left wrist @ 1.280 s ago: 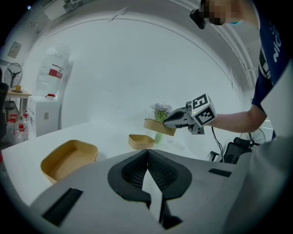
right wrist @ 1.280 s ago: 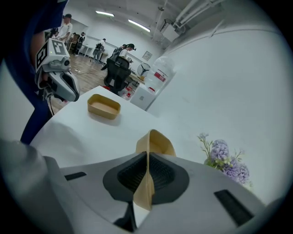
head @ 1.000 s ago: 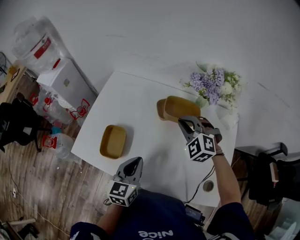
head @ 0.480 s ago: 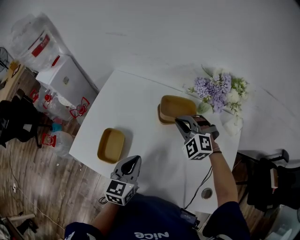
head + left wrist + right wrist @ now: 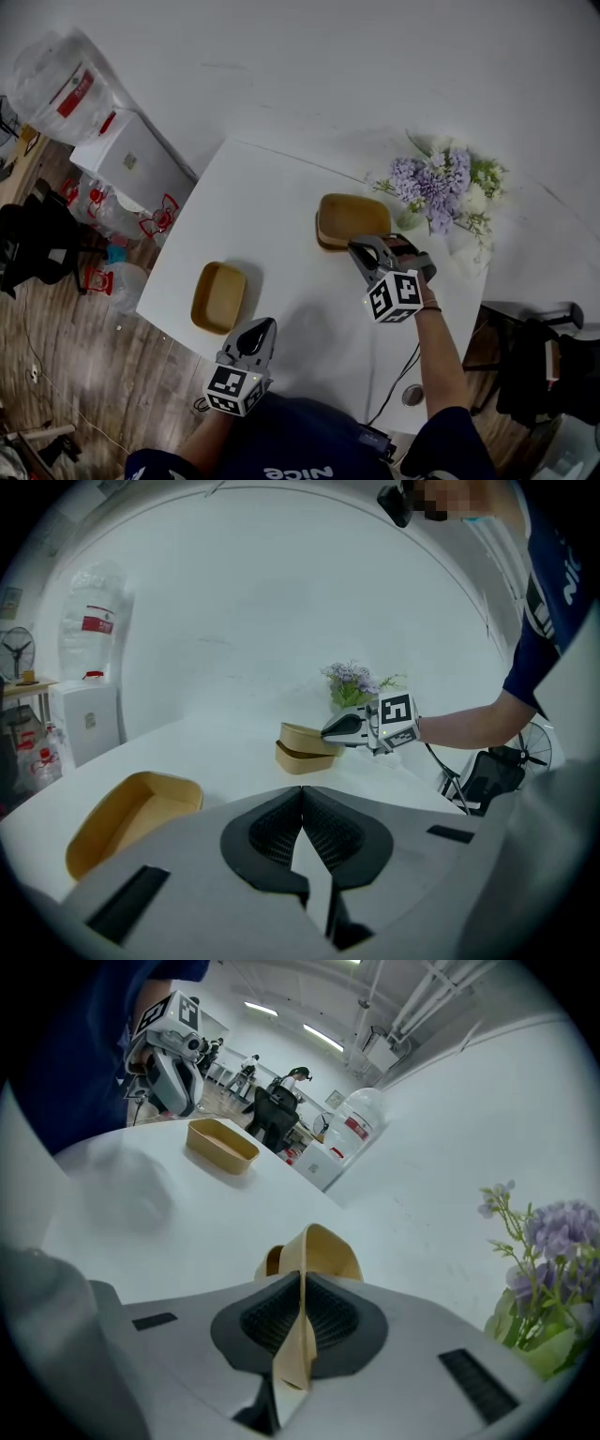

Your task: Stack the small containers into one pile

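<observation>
Where the worktop point(image 5: 272, 202) meets the flowers point(image 5: 436, 183), our right tongs point(image 5: 361, 248) pinch the rim of the top container point(image 5: 354, 214), sitting on a second container point(image 5: 321, 232). Left tongs point(image 5: 261, 326) closed, empty; third container point(image 5: 218, 297) lies apart, nearby.

- A plain white wall point(image 5: 309, 66) rises behind the white counter point(image 5: 253, 216).
- Wood-plank floor point(image 5: 84, 375) lies below, with a white cabinet point(image 5: 131, 159) at left.
- A black chair point(image 5: 520, 375) stands right.
- Strip lights point(image 5: 322, 1037) cross the ceiling.

Flowers point(image 5: 433, 184) just beside gripped container point(image 5: 354, 212)
</observation>
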Demonstrator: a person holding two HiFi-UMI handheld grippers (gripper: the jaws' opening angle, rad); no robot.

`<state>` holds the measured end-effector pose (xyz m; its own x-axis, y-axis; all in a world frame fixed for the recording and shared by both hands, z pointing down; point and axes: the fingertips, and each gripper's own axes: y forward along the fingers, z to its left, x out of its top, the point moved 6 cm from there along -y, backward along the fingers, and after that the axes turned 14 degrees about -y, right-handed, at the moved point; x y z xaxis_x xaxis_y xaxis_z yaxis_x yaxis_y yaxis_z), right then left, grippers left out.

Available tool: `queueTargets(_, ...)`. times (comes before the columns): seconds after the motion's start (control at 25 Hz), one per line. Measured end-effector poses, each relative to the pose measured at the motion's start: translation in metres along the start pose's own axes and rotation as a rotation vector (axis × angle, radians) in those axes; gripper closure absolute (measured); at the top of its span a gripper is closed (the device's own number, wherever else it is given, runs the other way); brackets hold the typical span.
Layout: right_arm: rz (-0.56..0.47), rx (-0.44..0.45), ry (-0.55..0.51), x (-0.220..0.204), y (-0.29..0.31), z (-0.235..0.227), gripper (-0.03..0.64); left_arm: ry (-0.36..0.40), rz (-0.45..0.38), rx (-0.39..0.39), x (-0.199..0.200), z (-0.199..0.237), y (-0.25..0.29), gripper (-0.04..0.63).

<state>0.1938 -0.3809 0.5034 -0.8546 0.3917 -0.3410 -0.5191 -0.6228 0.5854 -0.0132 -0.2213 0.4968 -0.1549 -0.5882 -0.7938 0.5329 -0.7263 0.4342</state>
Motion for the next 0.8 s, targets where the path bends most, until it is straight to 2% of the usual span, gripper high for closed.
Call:
queueTargets(0.24, -0.026, 0.027, -0.051, 0.001, 0.002, 0.008, 0.563, -0.023, 0.004, 0.021, -0.001, 0.005, 0.004, 0.577)
queueTargets(0.6, -0.053, -0.052, -0.106, -0.005, 0.009, 0.009, 0.561, -0.017, 0.031, 0.034, -0.007, 0.003, 0.006, 0.577)
queueTargets(0.8, -0.042, -0.002, -0.119, -0.016, 0.016, 0.023, 0.563, -0.019, 0.037, 0.044, -0.007, 0.003, 0.007, 0.577)
